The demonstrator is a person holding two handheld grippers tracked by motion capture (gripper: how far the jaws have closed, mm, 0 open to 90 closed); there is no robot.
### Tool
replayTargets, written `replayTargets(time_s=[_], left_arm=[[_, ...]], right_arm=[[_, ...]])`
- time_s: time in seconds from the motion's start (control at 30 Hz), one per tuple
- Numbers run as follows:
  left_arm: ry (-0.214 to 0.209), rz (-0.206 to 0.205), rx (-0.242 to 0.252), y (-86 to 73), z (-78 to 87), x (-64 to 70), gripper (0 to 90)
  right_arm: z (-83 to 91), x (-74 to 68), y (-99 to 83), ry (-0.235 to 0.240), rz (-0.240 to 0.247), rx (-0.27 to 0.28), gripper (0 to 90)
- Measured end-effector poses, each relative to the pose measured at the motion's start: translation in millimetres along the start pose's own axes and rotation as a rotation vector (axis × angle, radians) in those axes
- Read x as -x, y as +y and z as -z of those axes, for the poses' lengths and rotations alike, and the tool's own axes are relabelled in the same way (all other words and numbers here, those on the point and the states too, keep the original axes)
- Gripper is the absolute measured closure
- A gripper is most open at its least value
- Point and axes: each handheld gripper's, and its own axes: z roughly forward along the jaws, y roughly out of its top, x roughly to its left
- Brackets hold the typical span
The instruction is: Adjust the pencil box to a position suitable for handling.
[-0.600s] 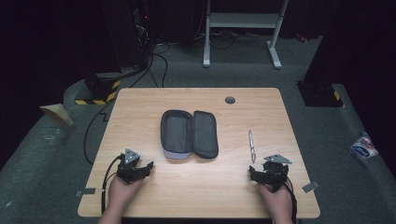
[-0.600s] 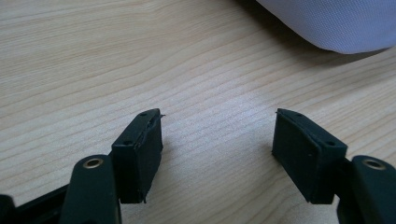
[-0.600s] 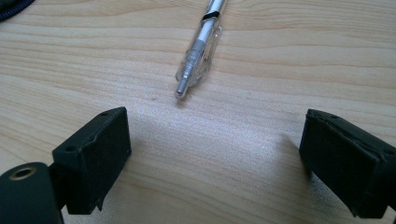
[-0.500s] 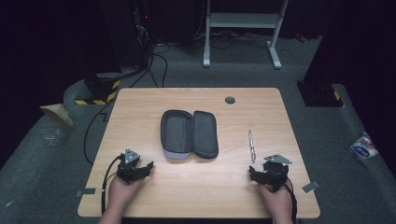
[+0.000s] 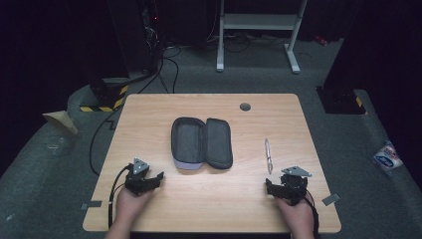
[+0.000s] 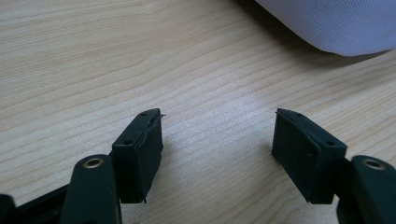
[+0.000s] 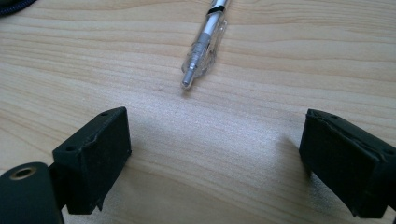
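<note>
Fingers [image 7: 93, 158] of the right gripper [image 7: 224, 158] stand wide apart and hold nothing, with bare wood between them; the left gripper [image 6: 217, 154] is likewise spread and empty. In the high view both rest low near the table's [image 5: 149, 114] front edge, the left gripper [image 5: 143, 177] at about 7 o'clock from the table's middle and the right gripper [image 5: 287, 186] at about 5 o'clock.

The pen [image 5: 268, 155] lies flat on the wood just past the right gripper, at its 11 o'clock, its length running roughly toward 12. In the right gripper view the pen [image 7: 205, 44] shows a clear barrel with its tip pointing back at the jaws, off-centre toward the left finger. The open pencil case [image 5: 201, 142] sits at mid-table, at 9 o'clock from the pen and well apart from it; the left gripper view catches its pale outer shell [image 6: 336, 23] at 1 o'clock.

The likely trouble is the pick. A thin, round, slick barrel lying flat will probably roll if one finger meets it first, and the offset seen here invites that. Coming down along the pen's axis instead of across it would give the pads little to close on. Pinching near the tip could let it pivot and droop. The soft case may also slide when the pen goes in, unless the left gripper steadies it.
</note>
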Motion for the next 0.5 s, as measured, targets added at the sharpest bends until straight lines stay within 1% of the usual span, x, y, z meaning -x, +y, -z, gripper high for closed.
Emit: replayTargets(time_s=[0.13, 0.17, 0.3, 0.43, 0.47, 0.5], left_arm=[[0.0, 0.0, 0.0, 0.0, 0.0, 0.0, 33.4], [0.001, -0.001, 0.0, 0.1, 0.0, 0.0, 33.4], [0.016, -0.008, 0.006, 0.0, 0.2, 1.3, 33.9], [0.023, -0.016, 0.007, 0.2, 0.7, 2.1, 37.4], [0.018, -0.003, -0.001, 1.1, 0.9, 3.0, 38.8], [0.018, -0.003, -0.001, 1.1, 0.9, 3.0, 39.1]], right_arm=[[0.5, -0.2, -0.5, 0.009, 0.007, 0.001, 8.4], [0.8, 0.1, -0.8, 0.02, 0.02, 0.001, 8.4], [1.0, -0.4, -0.8, 0.031, 0.029, -0.001, 8.4], [1.0, -0.4, -0.8, 0.031, 0.029, -0.001, 8.4], [1.0, -0.4, -0.8, 0.031, 0.029, -0.001, 8.4], [1.0, -0.4, -0.8, 0.031, 0.029, -0.001, 8.4]])
